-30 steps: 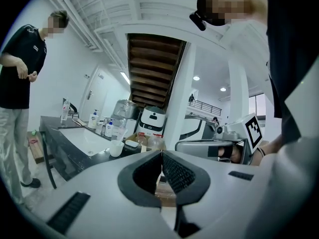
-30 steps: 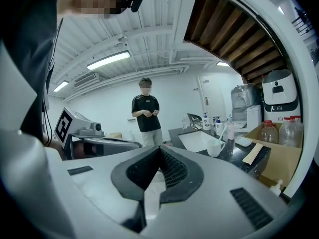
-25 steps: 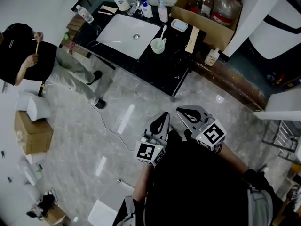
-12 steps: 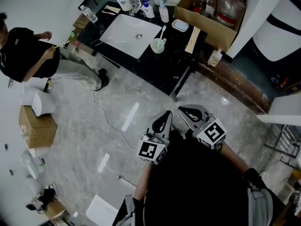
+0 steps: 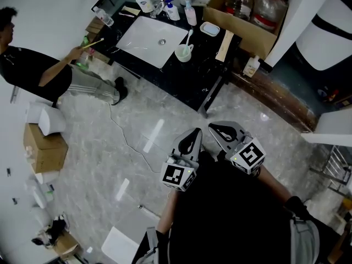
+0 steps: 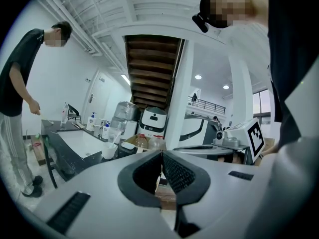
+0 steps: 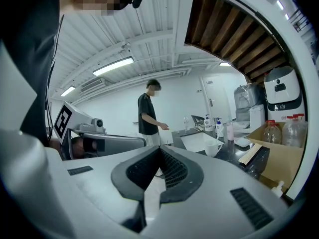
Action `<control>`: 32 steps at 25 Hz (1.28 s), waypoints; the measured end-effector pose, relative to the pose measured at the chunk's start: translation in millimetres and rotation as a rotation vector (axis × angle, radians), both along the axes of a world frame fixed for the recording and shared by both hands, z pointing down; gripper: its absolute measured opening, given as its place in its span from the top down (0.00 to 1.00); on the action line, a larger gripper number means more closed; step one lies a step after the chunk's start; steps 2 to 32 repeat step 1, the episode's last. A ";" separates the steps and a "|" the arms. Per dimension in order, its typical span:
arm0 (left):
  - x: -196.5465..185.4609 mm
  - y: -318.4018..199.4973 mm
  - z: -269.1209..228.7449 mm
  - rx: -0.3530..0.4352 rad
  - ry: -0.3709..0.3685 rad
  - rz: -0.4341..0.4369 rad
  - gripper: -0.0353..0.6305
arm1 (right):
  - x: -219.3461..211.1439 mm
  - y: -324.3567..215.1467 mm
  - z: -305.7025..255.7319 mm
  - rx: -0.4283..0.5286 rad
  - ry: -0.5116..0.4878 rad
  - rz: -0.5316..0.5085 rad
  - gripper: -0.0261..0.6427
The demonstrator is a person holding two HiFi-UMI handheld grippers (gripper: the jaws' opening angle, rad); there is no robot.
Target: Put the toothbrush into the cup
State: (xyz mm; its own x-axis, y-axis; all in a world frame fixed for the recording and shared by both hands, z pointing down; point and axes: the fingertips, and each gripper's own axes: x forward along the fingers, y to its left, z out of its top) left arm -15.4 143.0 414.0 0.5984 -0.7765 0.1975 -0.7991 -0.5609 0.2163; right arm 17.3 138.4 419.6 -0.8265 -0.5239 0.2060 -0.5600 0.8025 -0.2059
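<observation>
Holding both units shut and empty, tucked close to the wearer's torso over the grey floor (image 5: 137,114): the left hand-held gripper (image 5: 193,134) has its ribbed pads pressed together at the tip with nothing between them, and the right hand-held gripper (image 5: 213,129) reads the same, pads meeting, nothing pinched. They sit side by side, marker cubes toward the wearer, jaws pointing at the black tabletop (image 5: 190,81), well apart from it. Task items are over there: the white cup (image 5: 184,53) stands on the tabletop just beside the right edge of the white sink basin (image 5: 153,36), and a white toothbrush (image 5: 190,37) already stands in it, leaning out over the rim toward the back. Behind the basin are pump bottles (image 5: 144,1) near the tap, plus a pink bottle (image 5: 191,14). A small dish (image 5: 210,29) and a pale wooden strip (image 5: 225,46) lie right of the cup. An open cardboard box (image 5: 247,32) with large water bottles (image 5: 236,0) sits behind the strip. A second person (image 5: 33,70) in a dark top stands at the tabletop's left end, one arm stretched toward it, holding a thin yellowish stick (image 5: 92,43); can't tell what it is.
</observation>
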 end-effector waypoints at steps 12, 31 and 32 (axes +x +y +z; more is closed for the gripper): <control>0.4 0.4 1.1 -0.004 -0.003 0.000 0.93 | 0.4 0.5 0.6 -0.001 0.002 0.000 0.94; 0.4 0.4 1.1 -0.004 -0.003 0.000 0.93 | 0.4 0.5 0.6 -0.001 0.002 0.000 0.94; 0.4 0.4 1.1 -0.004 -0.003 0.000 0.93 | 0.4 0.5 0.6 -0.001 0.002 0.000 0.94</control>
